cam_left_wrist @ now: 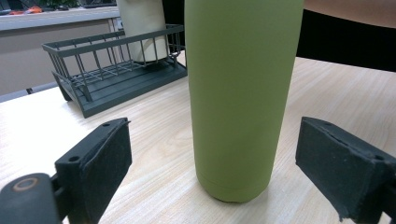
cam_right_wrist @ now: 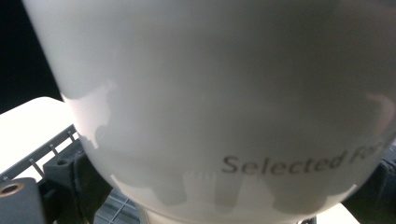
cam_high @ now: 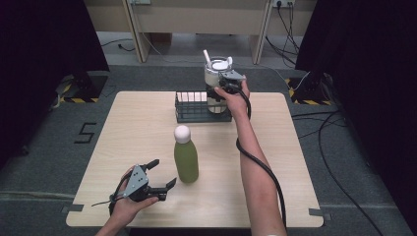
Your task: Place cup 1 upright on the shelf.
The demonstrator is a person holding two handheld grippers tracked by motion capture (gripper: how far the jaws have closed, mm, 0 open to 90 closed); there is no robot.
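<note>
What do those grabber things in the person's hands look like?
Each hand holds a black two-jaw tool. The left gripper has a grey three-cornered plate on top and flat black pads. The right gripper has a grey plate too, and a thick black cable trails along the bare, sleeveless forearm.

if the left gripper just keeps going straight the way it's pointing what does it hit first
Most likely the green bottle. The left gripper is open, and in its own view the bottle stands upright on the table straight ahead between the jaws. The dark wire basket sits farther back, off to one side.
</note>
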